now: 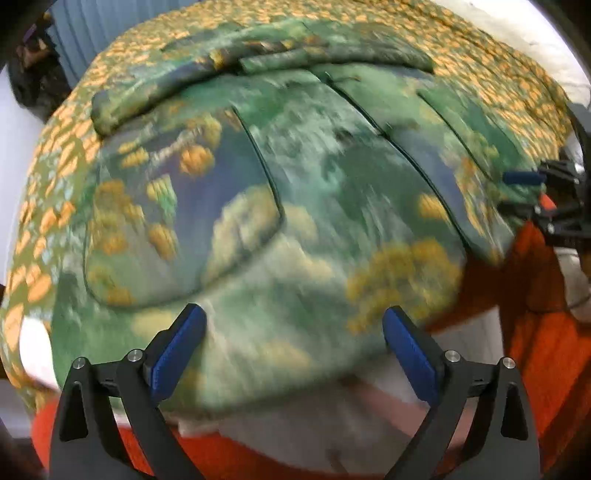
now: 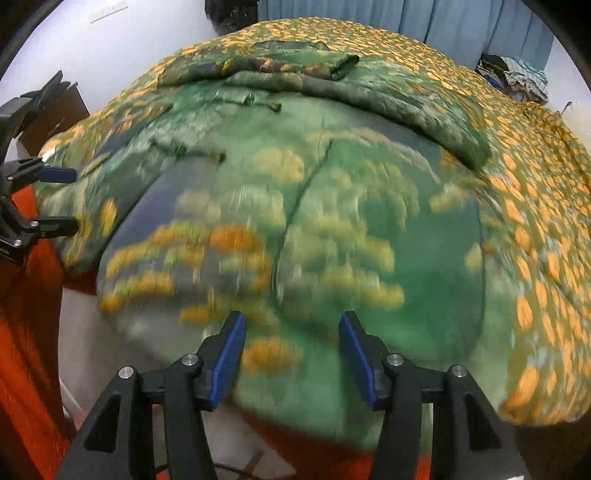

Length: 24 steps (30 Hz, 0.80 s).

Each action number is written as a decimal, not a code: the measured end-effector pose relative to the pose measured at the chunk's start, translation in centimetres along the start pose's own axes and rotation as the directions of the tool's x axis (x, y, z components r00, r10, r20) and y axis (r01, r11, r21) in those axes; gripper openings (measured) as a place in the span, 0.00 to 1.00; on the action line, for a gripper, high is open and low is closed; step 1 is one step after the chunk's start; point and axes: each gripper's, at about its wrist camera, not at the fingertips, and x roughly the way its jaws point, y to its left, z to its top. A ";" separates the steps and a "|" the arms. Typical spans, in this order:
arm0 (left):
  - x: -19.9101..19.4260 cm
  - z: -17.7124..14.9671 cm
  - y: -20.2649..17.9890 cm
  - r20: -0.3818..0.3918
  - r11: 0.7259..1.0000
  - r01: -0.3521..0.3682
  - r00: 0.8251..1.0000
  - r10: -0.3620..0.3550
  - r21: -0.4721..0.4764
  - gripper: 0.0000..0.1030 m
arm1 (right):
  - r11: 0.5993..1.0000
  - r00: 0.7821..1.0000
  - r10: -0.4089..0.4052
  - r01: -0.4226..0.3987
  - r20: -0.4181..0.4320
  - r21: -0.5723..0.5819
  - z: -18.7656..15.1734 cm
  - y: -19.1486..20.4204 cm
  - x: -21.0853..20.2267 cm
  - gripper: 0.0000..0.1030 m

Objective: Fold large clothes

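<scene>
Looking down along the left gripper (image 1: 294, 345), its two blue pads (image 1: 181, 347) stand wide apart with nothing clamped between them — only the green printed garment (image 1: 295, 206) shows in the gap, blurred. That garment, a large piece with yellow and orange patches and dark seams, lies spread on a bedspread (image 1: 498, 85) patterned in orange on olive. Its far end is bunched into a thick rolled band (image 1: 258, 62) across the top. The near edge hangs toward an orange cloth (image 1: 535, 332) and a pale surface (image 1: 332, 424). At the right edge of this view the right gripper (image 1: 532, 192) reaches in beside the garment's side, one blue pad visible.

From the right wrist view, the right gripper (image 2: 292, 350) has its blue pads (image 2: 231, 354) parted about halfway and holds nothing; the garment (image 2: 369, 240) lies beneath, blurred. The garment covers the near part of the bedspread (image 2: 535, 221), with the rolled band (image 2: 332, 81) at its far end. The left gripper (image 2: 55, 199) shows at the left edge, jaws apart, just beside the garment's side. Blue curtains (image 2: 443, 18) hang behind the bed.
</scene>
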 end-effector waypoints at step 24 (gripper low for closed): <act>-0.5 -0.3 15.1 0.151 0.870 0.156 0.984 -0.095 -0.468 0.94 | 0.907 0.998 0.036 -0.053 0.049 0.418 -2.5 -14.6 -2.4 0.64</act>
